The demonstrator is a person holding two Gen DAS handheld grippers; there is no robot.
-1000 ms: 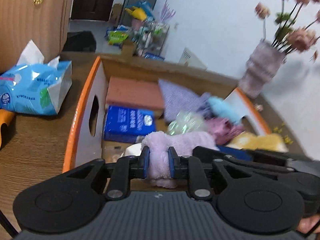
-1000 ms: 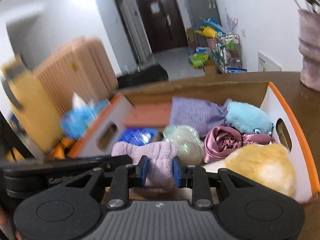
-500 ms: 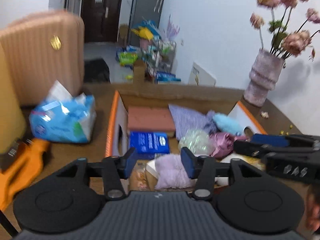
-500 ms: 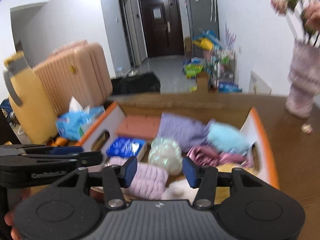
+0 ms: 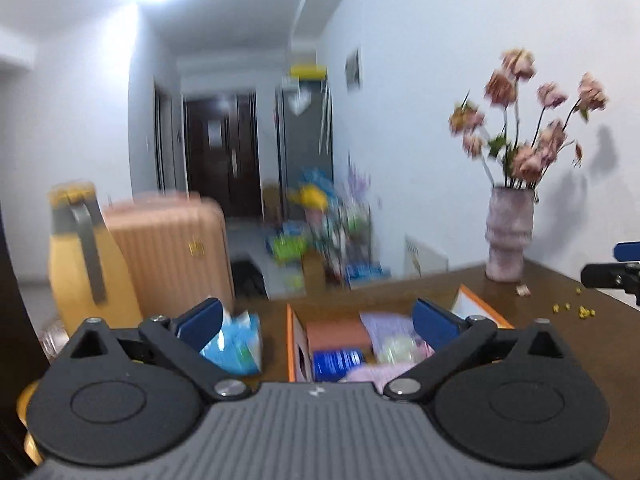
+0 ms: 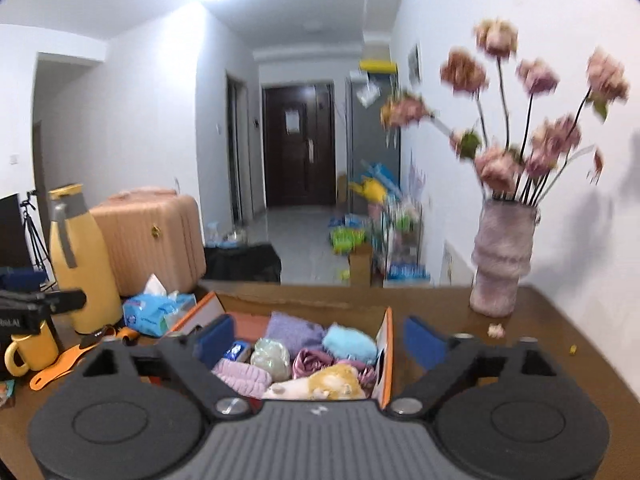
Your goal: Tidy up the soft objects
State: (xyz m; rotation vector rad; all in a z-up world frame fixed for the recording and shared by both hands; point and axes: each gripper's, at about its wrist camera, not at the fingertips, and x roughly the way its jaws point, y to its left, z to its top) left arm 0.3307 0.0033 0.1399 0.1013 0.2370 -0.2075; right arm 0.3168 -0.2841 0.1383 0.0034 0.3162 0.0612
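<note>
Both tongs [image 5: 316, 324] [image 6: 320, 338] now spread empty, I've released the lilac towel [image 6: 242, 376] into the cardboard box [image 6: 385, 360]; sorting looks finished.

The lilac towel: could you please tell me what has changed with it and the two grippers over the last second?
Both grippers let go of the lilac towel. A second ago each was shut on it; now the left gripper and right gripper are wide open and have pulled up and back from the box. The towel now lies in the box's near left part. The other soft things, the vase and the tissue pack stayed put.
</note>
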